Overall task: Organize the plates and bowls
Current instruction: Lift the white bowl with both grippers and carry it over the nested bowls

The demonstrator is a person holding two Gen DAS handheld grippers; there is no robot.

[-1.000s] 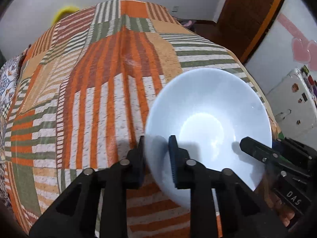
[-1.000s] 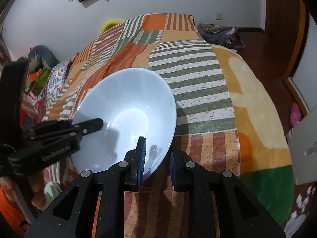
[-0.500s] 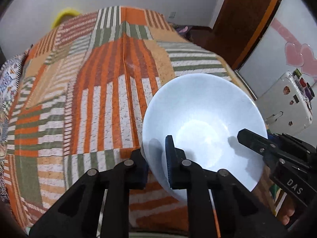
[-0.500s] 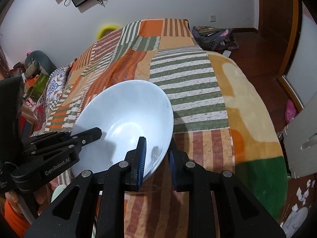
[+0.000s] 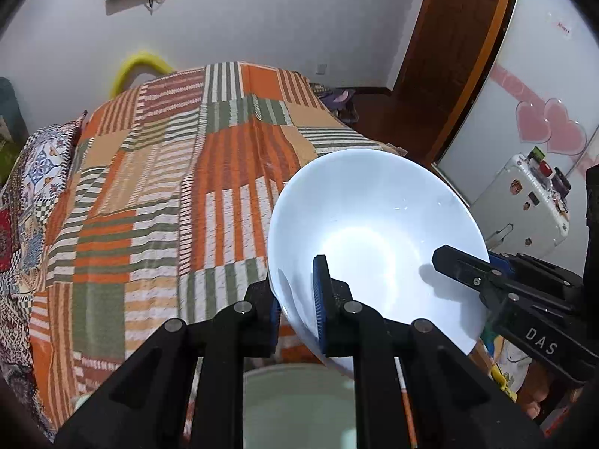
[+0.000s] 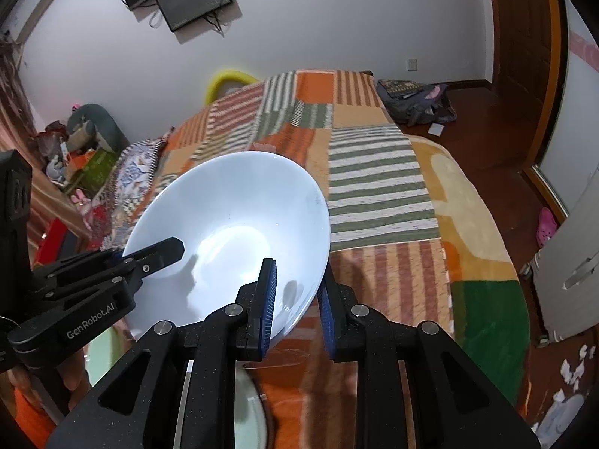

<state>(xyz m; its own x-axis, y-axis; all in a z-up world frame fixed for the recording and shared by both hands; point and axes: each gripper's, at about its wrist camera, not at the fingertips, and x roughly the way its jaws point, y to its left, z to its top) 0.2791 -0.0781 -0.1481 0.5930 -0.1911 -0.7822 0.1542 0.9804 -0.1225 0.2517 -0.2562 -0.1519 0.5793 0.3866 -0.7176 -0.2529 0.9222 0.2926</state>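
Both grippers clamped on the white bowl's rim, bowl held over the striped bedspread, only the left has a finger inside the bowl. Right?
Not quite: both do. The right wrist view shows the right gripper with a finger inside the white bowl, like the left gripper. Rest holds: both clamp the rim over the striped bedspread.

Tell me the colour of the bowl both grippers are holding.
White, plain with no pattern: the bowl shows best in the left wrist view.
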